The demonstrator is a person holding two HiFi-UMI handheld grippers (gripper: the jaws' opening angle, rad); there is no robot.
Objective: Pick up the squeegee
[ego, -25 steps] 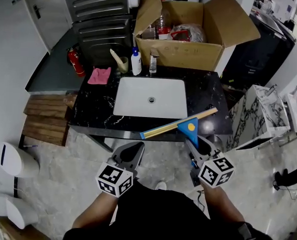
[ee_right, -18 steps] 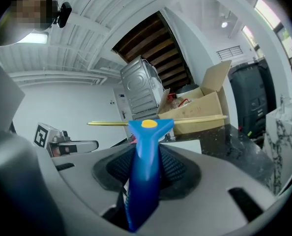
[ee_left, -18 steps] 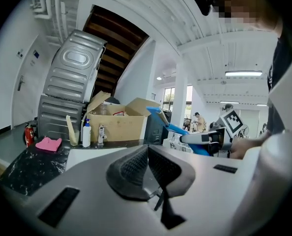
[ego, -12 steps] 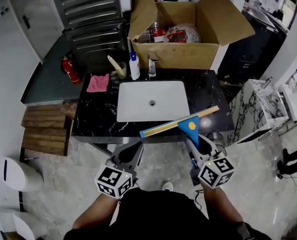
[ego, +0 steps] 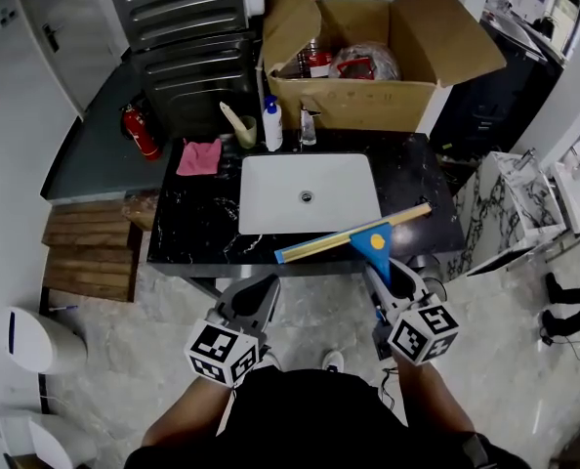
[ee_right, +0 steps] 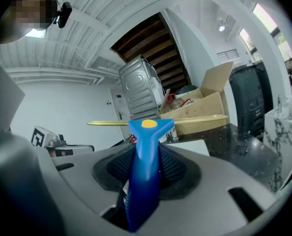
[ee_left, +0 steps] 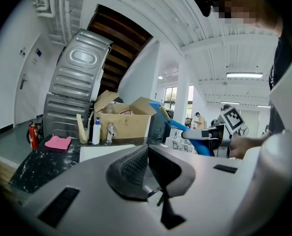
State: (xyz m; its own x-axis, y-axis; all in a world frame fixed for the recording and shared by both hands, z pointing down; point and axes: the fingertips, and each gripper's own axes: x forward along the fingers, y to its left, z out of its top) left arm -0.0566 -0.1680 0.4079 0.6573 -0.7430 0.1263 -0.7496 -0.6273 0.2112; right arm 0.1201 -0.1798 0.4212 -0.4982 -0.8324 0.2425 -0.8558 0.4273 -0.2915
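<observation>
The right gripper (ego: 380, 274), in the head view, clamps the blue handle of the squeegee (ego: 353, 239), whose long yellow blade hangs over the black marbled counter (ego: 194, 225) at its front edge. The open cardboard box (ego: 358, 106) holds bottles and crinkled plastic. In the left gripper view, the left gripper (ee_left: 147, 154) shows its ribbed pads pressed together, empty. In the right gripper view, ribbed pads pinch the smooth handle.

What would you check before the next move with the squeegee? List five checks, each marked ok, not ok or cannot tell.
1. Right claw shut on the squeegee handle: ok.
2. Squeegee held in the air, off the countertop: ok.
3. Left claw shut with nothing in it: ok.
4. White bottle and pink cloth sit at the back of the countertop, away from the blade: ok.
5. Blade's rubber edge undamaged: cannot tell.
</observation>
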